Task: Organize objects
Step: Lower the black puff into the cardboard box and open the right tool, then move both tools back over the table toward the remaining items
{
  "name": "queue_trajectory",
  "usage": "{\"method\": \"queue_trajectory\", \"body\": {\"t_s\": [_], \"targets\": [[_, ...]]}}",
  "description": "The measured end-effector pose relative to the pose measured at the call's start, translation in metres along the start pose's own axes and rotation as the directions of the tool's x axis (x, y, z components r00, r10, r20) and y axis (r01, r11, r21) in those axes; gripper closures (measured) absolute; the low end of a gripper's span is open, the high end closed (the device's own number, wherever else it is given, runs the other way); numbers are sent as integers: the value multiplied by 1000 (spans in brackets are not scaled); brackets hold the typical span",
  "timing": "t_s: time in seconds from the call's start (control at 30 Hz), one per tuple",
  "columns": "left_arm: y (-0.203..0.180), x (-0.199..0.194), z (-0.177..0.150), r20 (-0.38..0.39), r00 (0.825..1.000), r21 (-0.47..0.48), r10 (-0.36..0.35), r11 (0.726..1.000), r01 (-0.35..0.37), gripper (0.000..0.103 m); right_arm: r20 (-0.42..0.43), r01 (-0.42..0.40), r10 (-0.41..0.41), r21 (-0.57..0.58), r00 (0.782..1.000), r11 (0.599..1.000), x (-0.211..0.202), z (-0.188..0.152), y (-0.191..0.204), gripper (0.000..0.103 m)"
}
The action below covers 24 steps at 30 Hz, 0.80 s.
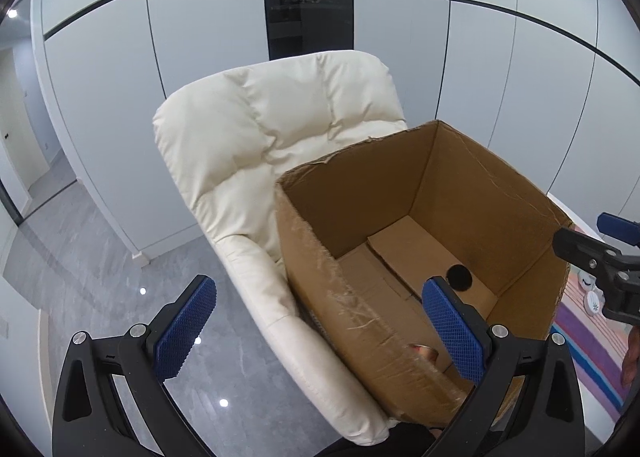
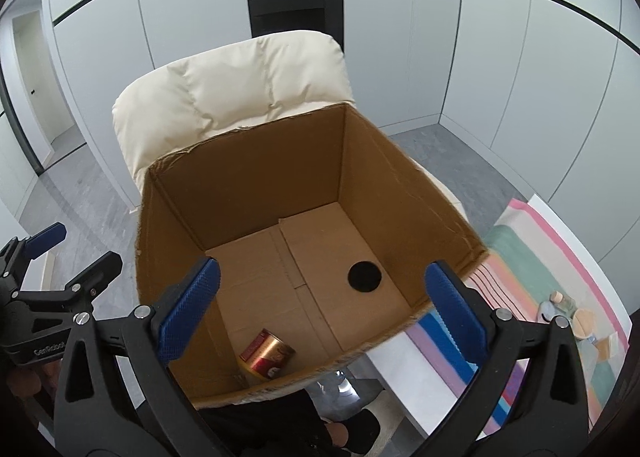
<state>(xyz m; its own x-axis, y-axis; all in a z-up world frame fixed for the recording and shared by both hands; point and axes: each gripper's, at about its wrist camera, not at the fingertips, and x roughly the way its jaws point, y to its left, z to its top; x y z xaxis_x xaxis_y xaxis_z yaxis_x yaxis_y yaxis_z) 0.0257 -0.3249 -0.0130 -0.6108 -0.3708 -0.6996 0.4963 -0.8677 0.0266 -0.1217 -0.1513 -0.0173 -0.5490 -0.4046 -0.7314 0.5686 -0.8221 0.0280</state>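
One open cardboard box point(image 2: 256, 177) sits on a cream armchair point(image 2: 224, 85), its tall walls ringing everything inside. One red-and-gold can point(image 2: 267, 354) lies on its side in the box's near corner, one round black hole point(image 2: 364, 276) further in. Right gripper point(image 2: 320, 297) and left gripper point(image 1: 320, 331) hover at the box's near rim, fingers wide, holding nothing. Beside the box, a striped cloth point(image 2: 532, 257) carries several small jars point(image 2: 560, 303)

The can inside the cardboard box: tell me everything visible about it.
The can is a small cylinder, seemingly metal, with a gold body, a red label band and a red rim. It lies on its side on the floor of the cardboard box, in the near left corner close to the near wall. Nothing grips it: it shows between the open fingers of the right claw, which is above it. In the left wrist view only a sliver shows.
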Motion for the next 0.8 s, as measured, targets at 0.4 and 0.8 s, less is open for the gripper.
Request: {"method": "queue_trajectory", "body": {"t_s": [0.4, 0.8], "targets": [[-47, 6, 7, 2, 999, 62, -40, 997, 40, 0, 0, 49, -49, 60, 999, 997, -15, -12, -47, 0], [-97, 8, 13, -4, 995, 124, -97, 988, 97, 0, -4, 105, -105, 108, 994, 989, -31, -26, -89, 0]]}}
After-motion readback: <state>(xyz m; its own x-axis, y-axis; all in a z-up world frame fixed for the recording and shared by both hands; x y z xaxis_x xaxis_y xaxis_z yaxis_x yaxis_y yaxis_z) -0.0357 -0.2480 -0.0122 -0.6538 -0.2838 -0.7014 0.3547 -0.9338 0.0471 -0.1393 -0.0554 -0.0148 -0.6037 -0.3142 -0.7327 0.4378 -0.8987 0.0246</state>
